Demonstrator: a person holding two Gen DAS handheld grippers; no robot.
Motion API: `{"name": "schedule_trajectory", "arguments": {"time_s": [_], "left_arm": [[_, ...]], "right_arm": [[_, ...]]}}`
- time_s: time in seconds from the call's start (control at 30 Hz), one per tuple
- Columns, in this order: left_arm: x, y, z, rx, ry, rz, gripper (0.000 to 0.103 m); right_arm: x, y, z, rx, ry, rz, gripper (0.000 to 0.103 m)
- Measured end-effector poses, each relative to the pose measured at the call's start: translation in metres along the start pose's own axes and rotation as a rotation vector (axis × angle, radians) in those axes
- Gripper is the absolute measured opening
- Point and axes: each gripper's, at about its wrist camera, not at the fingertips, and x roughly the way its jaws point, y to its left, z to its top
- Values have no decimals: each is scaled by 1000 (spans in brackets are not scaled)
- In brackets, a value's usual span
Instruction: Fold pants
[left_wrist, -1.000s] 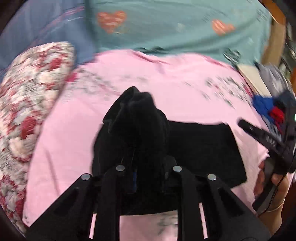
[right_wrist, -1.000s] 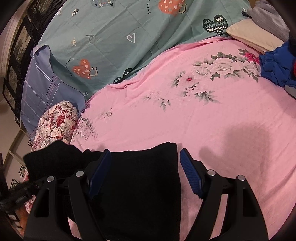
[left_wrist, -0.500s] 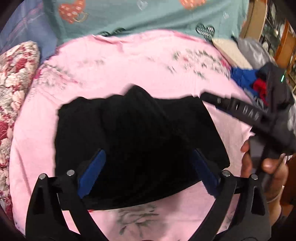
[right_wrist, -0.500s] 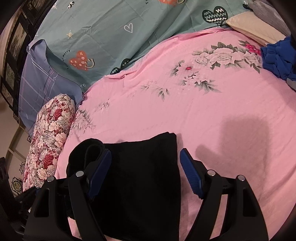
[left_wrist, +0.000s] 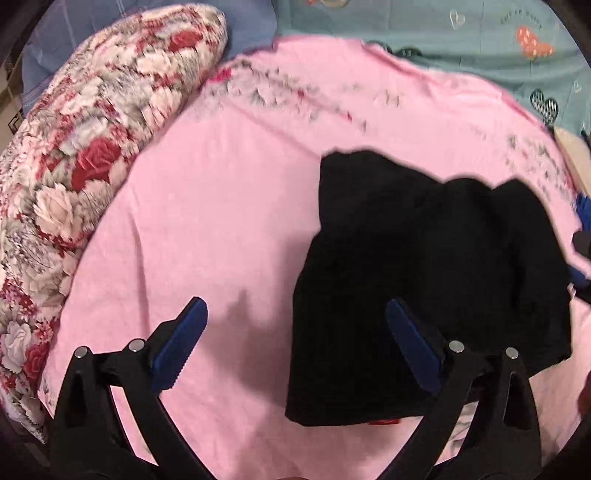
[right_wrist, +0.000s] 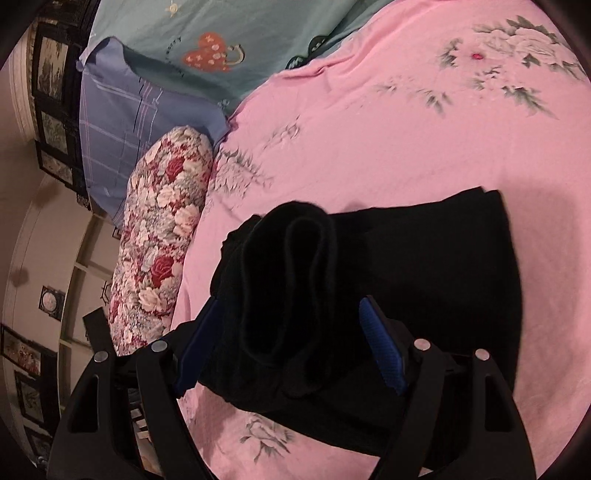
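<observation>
The black pants (left_wrist: 424, 277) lie folded in a rough rectangle on the pink floral sheet (left_wrist: 221, 221). My left gripper (left_wrist: 295, 343) is open and empty above the sheet. Its right pad (left_wrist: 410, 347) hangs over the pants' left edge, its left pad over bare sheet. In the right wrist view the pants (right_wrist: 443, 266) have a thick folded-over bulge (right_wrist: 295, 277) at their left end. My right gripper (right_wrist: 290, 350) is open, its blue pads on either side of that bulge without pinching it. A sliver of the right gripper (left_wrist: 581, 258) shows at the far right of the left wrist view.
A red-and-white floral bolster pillow (right_wrist: 162, 251) lies along the sheet's left side. A blue plaid pillow (right_wrist: 122, 122) and a teal heart-print cover (right_wrist: 221, 48) lie behind it. Framed pictures (right_wrist: 51, 74) hang on the wall at left.
My left gripper opened, dropped the raised pants fold, and swung left off the pants. The fold now lies on the pants, and my right gripper has moved over it.
</observation>
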Motion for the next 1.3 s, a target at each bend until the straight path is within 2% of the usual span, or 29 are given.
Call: {"name": "schedule_trajectory", "arguments": {"time_s": [0.1, 0.17, 0.2, 0.23, 0.27, 0.33, 0.4, 0.47, 0.57, 0.67, 0.7, 0.73, 0.77, 0.83, 0.9, 1.0, 1.07, 1.1, 1.17, 1.23, 1.3], "left_arm": [[11, -4, -10, 14, 32, -21, 99], [12, -3, -13, 18, 23, -22, 99], [11, -3, -13, 19, 22, -24, 99], [10, -1, -12, 19, 22, -30, 99], [10, 0, -11, 17, 25, -36, 99], [7, 5, -11, 7, 35, -59, 99], [6, 11, -5, -10, 32, -63, 99], [-1, 24, 1, -56, 5, -56, 99], [-5, 33, 7, -105, -13, -44, 99], [5, 22, 8, -83, 16, -43, 99], [10, 16, 6, -71, 31, -51, 99], [18, 6, 4, -44, 56, -59, 99], [26, -3, 2, -18, 76, -50, 99], [31, -14, -1, 9, 81, -19, 99], [25, -17, 2, 26, 63, -7, 99], [15, -13, 15, 16, 45, -29, 99], [8, -11, 30, 1, 23, -24, 99], [5, -13, 40, -7, 3, -28, 99], [3, -22, 63, 10, -29, -48, 99], [15, -39, 83, 48, -13, -58, 99], [32, -50, 95, 37, 34, -75, 99]], "right_arm": [[22, 15, 2, -11, 63, -43, 77], [38, 16, 3, 0, 107, -115, 77], [46, 18, 2, 1, 129, -138, 74], [49, 18, -1, 0, 133, -160, 40], [50, 21, -2, -12, 125, -189, 29], [39, 35, -6, -73, 71, -197, 22], [23, 46, -7, -115, 26, -162, 21], [-8, 62, -10, -167, -57, -100, 21], [-51, 55, -11, -182, -158, -79, 21], [-61, 15, -15, -143, -168, -173, 25], [-56, -4, -17, -116, -137, -236, 27], [-46, -26, -20, -72, -79, -323, 39], [-39, -45, -22, -30, -24, -381, 42], [-49, -59, -25, 23, -51, -321, 49], [-62, -49, -20, -26, -87, -356, 51], [-80, -25, -3, -102, -191, -296, 52], [-75, -9, 12, -143, -223, -260, 52], [-70, -5, 20, -154, -224, -239, 51], [-45, 3, 35, -165, -172, -196, 30], [-14, 10, 43, -159, -83, -170, 26], [7, 11, 44, -151, -7, -185, 26]]}}
